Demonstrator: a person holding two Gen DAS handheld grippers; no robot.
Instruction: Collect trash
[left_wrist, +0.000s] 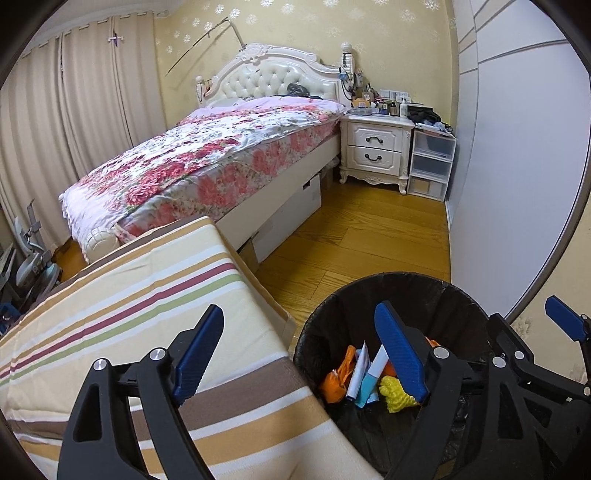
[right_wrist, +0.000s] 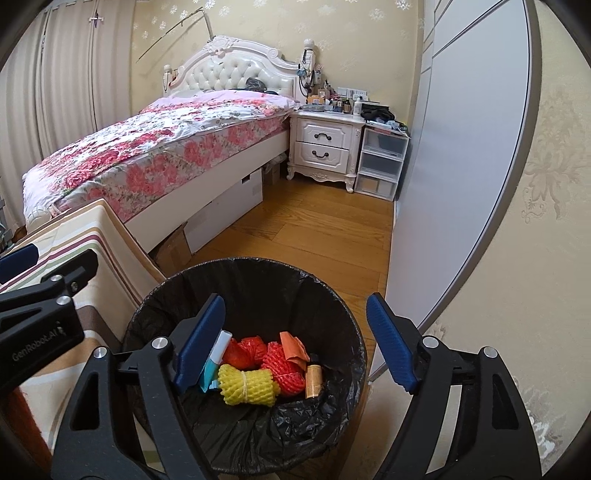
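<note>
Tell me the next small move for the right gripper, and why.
Probably lift the right gripper back, clear of the trash bin. Its jaws are open and empty above the bin, and the yellow foam net, the red nets and a small bottle already lie inside.

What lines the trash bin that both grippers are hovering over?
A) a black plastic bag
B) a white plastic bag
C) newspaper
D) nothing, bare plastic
A: in the right wrist view the trash bin has a crinkled black plastic bag folded over its rim, with the yellow foam net and red foam nets lying inside; the right gripper is open and empty above it.
</note>
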